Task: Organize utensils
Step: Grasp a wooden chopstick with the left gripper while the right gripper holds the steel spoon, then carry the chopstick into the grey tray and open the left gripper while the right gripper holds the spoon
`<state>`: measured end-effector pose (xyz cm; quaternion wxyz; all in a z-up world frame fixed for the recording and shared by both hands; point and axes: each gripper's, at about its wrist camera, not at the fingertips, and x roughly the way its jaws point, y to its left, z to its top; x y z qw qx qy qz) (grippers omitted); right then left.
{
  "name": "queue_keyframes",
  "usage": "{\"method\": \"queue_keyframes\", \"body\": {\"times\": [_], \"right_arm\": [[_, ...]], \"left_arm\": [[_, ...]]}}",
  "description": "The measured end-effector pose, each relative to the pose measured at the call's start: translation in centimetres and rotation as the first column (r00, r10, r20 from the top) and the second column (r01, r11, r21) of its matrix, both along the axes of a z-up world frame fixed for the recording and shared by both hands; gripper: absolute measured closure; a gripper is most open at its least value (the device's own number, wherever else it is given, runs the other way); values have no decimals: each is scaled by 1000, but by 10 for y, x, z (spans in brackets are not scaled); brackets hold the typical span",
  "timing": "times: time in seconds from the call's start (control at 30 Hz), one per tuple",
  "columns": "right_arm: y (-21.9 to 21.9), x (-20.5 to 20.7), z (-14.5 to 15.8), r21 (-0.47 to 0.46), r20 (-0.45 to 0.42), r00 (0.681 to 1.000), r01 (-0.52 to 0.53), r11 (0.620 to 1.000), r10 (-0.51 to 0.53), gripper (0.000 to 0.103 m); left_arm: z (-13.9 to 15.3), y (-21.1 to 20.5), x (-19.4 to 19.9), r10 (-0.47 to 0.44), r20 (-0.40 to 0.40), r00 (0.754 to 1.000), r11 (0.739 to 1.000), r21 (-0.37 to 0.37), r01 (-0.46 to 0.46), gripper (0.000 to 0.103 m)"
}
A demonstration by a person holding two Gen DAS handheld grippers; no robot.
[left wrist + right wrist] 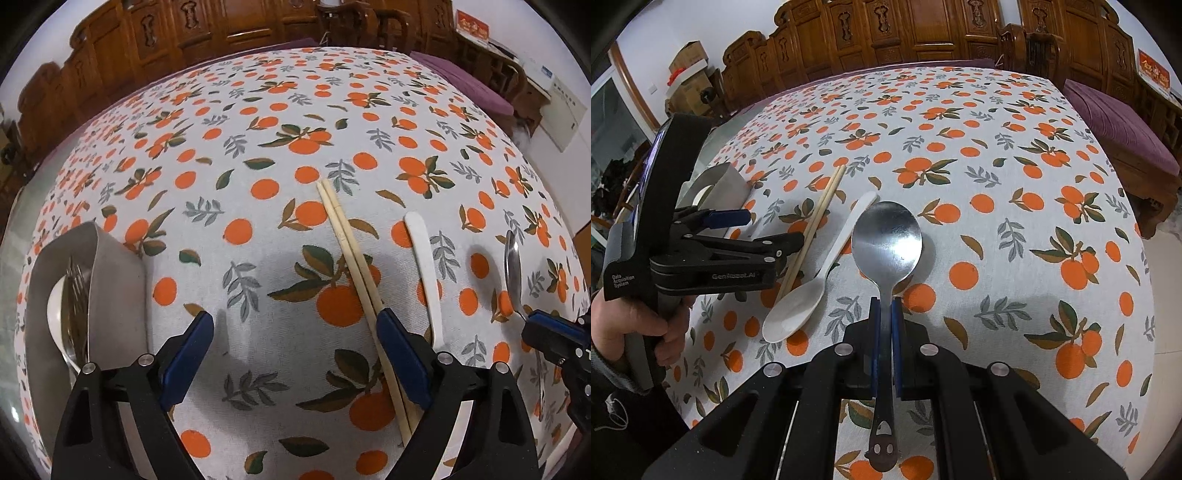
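My right gripper [885,306] is shut on the handle of a metal spoon [886,236], bowl pointing forward above the tablecloth; the spoon also shows in the left wrist view [513,266]. My left gripper [295,325] is open and empty, hovering over the table with its right finger above a pair of wooden chopsticks [351,258]. A white plastic spoon [424,258] lies to the right of the chopsticks. A grey utensil holder [114,280] at the left holds a fork and a white spoon.
The table carries a white cloth with orange fruit print [997,184]. Carved wooden furniture [923,33] and a purple cushioned bench [1119,129] stand behind and to the right of the table.
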<state>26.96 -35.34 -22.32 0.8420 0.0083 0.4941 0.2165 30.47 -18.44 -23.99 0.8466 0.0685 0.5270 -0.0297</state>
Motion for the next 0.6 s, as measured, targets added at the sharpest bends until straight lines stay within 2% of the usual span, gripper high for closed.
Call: {"method": "queue_keyframes", "body": {"times": [0.2,0.3,0.37,0.4,0.47,0.53,0.6], "right_arm": [[-1,0,0,3,2,1000,-1,1000,1,96],[1,-1,0,1,1,1000,-4,1000,4,96],[4,-2,-1,-1,0,1000,-8,1000,8,96],[5,-2,0,-1,-1,1000,-8,1000,8,96],[7,-4,0,1,-3,1000,-9,1000,9,96],[10,-6,0,-2,-3,1000,-10,1000,10,96],[14,-8,3,-2,0,1000,-11,1000,11,96]], "left_arm": [[-1,-6,9,-3,-14,1000,1000,-2,3,32],[1,-7,9,-19,-18,1000,1000,-24,19,51],[2,-7,7,-27,-23,999,999,-44,26,68],[2,-7,6,-30,-27,999,998,-52,29,72],[3,-7,4,-38,-33,999,997,-63,36,92],[3,-5,2,-42,-44,998,997,-68,39,98],[4,0,-1,-42,-55,998,996,-80,37,98]]}}
